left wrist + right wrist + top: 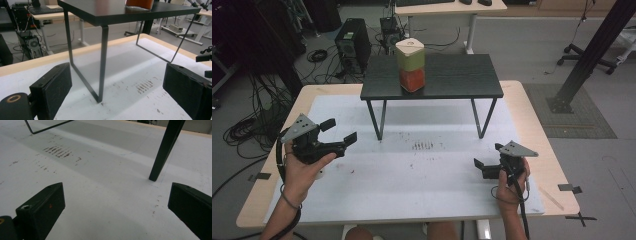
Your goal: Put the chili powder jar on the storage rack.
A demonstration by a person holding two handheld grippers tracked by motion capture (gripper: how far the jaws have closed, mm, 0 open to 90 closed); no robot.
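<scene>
A small black stand (447, 77) sits on the white mat (422, 175). On its top is a jar (411, 65) with a cream lid, a green upper half and an orange lower half. My left gripper (342, 131) is held above the mat to the left of the stand, open, nothing between its jaws. In the left gripper view the open left gripper (117, 92) faces the stand's near leg (103, 62), and the jar's base (139, 3) is at the top edge. My right gripper (488, 155) is open and empty, low over the mat at the right. The right gripper (116, 210) points toward a stand leg (163, 150).
The mat lies on a beige table (532, 115) and has dark scuff marks (423, 146) in front of the stand. Computer towers and cables (352, 45) are on the floor behind, and a black post (592, 50) stands at the right.
</scene>
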